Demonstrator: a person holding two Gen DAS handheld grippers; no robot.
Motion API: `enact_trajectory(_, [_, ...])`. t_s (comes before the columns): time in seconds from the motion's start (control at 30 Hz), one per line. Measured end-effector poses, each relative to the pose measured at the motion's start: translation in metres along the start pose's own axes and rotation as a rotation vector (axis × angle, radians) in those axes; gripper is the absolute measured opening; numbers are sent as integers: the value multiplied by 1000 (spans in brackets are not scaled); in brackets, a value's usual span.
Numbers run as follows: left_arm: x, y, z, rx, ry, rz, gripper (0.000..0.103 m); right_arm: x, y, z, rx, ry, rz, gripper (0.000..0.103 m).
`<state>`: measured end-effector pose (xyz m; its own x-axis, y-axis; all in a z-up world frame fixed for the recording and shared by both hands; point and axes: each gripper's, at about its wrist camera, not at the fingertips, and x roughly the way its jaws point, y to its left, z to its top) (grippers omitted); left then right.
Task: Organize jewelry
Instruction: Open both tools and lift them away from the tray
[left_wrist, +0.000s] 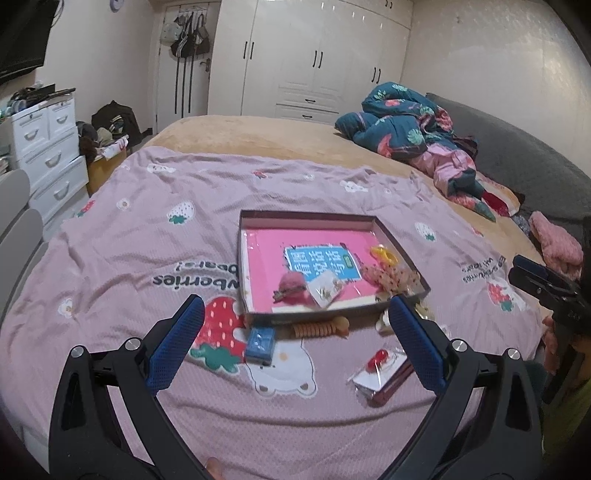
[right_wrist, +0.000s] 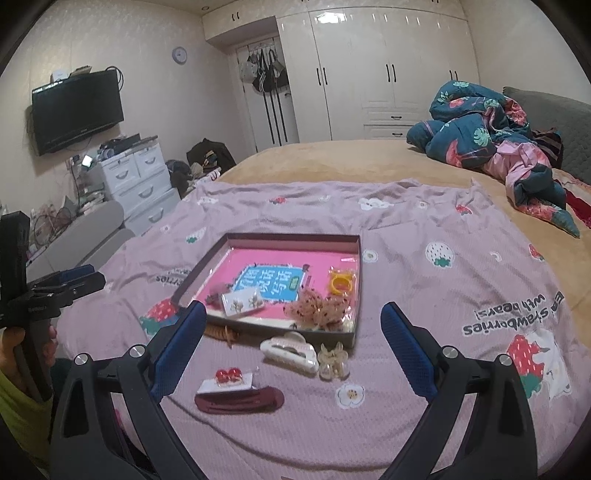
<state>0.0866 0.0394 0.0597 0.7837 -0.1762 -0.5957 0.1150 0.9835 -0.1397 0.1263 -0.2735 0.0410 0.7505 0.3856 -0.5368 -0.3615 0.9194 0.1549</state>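
Both the left gripper (left_wrist: 295, 314) and right gripper (right_wrist: 293, 319) hovered wide and empty. Likely next: the white plastic claw clip (right_wrist: 290, 353) went into the shallow pink-lined cardboard tray (right_wrist: 280, 238).

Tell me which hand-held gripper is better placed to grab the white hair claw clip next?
Probably the right hand-held gripper: open, with the white claw clip lying just ahead between its fingers. The left hand-held gripper, also open, faces the blue box instead.
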Motion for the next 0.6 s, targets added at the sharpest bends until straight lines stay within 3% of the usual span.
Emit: enact_trajectory(0.6, [25,-36,-33,75,109,-105,93,10,-5,-32,-17,86,-16,95])
